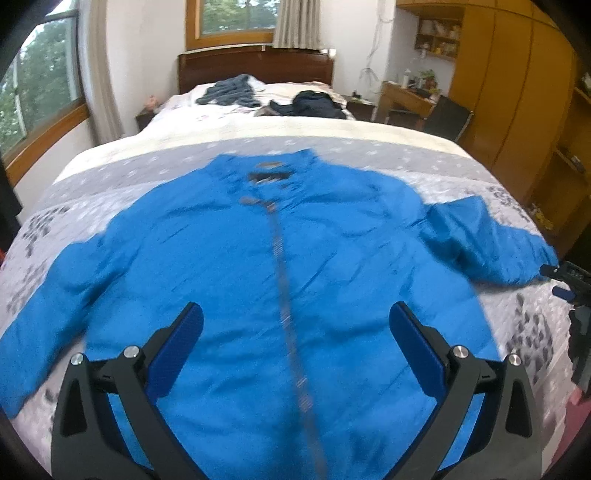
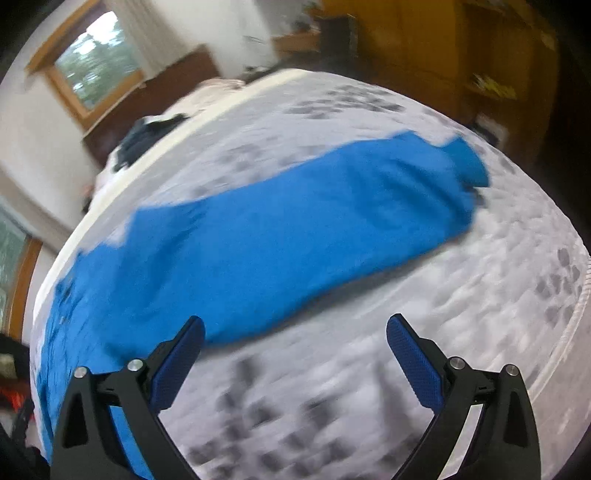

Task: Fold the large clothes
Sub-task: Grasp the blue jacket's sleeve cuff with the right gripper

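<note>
Blue jacket [image 1: 229, 266] lies spread front-up on the bed [image 1: 332, 155], on a grey-and-white patterned bedspread, collar toward the headboard [image 1: 255, 68], zip running down the middle toward the camera. Both sleeves out to the sides; the sleeve on the right of the left wrist view bends and ends near the bed's edge. Left gripper [image 1: 295, 332] hovers over the lower front of the jacket, fingers [image 1: 177, 350] spread wide, nothing between them; contact with the cloth cannot be told. At the right edge of that view part of the right gripper [image 1: 576, 295] shows, just beside the sleeve end. Right wrist view is blurred: right gripper [image 2: 295, 343] fingers [image 2: 415, 358] also wide apart and empty, over bare bedspread, with the jacket sleeve [image 2: 295, 229] stretched across the view just beyond the tips, cuff [image 2: 467, 162] to the upper right. Far end of the bed: a grey-blue garment [image 1: 229, 92] and a dark garment [image 1: 314, 103] lie crumpled near the headboard. Window [image 1: 236, 16] with curtain above the headboard, second window on the left wall. Wooden wardrobe [image 1: 517, 85] along the right wall, small desk [image 1: 406, 96] beside it
</note>
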Demonstrator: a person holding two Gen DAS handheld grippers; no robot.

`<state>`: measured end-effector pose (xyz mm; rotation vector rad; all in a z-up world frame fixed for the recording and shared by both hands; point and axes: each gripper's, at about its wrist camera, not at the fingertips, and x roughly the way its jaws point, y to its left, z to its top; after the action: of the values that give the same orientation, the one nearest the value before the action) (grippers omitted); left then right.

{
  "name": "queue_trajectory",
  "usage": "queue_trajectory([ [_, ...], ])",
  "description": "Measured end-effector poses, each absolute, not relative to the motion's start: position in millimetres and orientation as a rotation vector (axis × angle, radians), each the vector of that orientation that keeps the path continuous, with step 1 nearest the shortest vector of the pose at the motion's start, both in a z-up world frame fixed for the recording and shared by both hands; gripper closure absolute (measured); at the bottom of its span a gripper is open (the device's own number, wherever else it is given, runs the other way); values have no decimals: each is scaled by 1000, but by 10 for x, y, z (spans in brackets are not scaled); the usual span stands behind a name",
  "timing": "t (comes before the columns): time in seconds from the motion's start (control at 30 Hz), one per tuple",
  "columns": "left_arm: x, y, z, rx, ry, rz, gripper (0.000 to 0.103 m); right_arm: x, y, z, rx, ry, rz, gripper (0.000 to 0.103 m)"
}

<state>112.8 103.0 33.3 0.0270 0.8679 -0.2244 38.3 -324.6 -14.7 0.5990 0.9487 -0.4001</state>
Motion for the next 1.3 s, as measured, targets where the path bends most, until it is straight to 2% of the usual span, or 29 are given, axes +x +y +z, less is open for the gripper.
queue_trajectory([
  [0.2,1408,629,272,26,871,-260,3,409,-3998,-396,723,962,-453,4],
  [0.43,1612,395,95,-13,919,-278,3,563,-4384,-508,756,951,-453,6],
  [0.5,1636,340,49,-13,926,-281,3,625,-4428,-503,742,948,-478,12],
  [0.57,1655,314,11,-11,931,-284,3,665,-4448,-489,709,956,-513,31],
  [0.7,1650,317,-25,-5,941,-291,3,673,-4496,-448,684,958,-510,59],
  [0.73,1644,340,-17,-6,941,-290,3,667,-4509,-439,697,951,-491,73],
  [0.83,1627,381,-5,-16,940,-291,3,626,-4537,-372,718,926,-462,87],
  [0.93,1597,430,12,-16,936,-296,3,511,-4587,-306,750,895,-469,91],
  [1.13,1541,585,-2,-9,943,-287,3,405,-4629,-480,792,926,-502,91],
  [1.3,1531,797,22,-41,946,-263,3,432,-4513,-259,749,881,-522,92],
])
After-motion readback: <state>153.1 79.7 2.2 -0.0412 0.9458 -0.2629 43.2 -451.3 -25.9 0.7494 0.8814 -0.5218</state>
